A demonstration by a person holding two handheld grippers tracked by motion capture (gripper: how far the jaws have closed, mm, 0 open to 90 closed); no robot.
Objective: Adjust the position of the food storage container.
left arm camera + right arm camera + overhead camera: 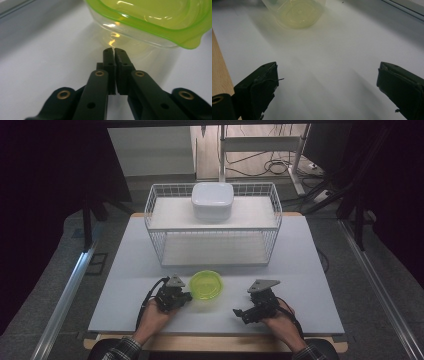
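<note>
Two grippers flank the bowl (pixel 206 285): my left gripper (pixel 114 50) has its jaws pressed together with nothing between them, tips just short of the wall under the rim, and my right gripper (pixel 327 82) stands well apart with jaws spread wide. To grasp well, I judge the left jaws must part first, then slide one over the rim and one outside before pinching. It is a clear, shallow plastic container with a lime-green rim and a small tab, sitting just ahead of my left tips.
</note>
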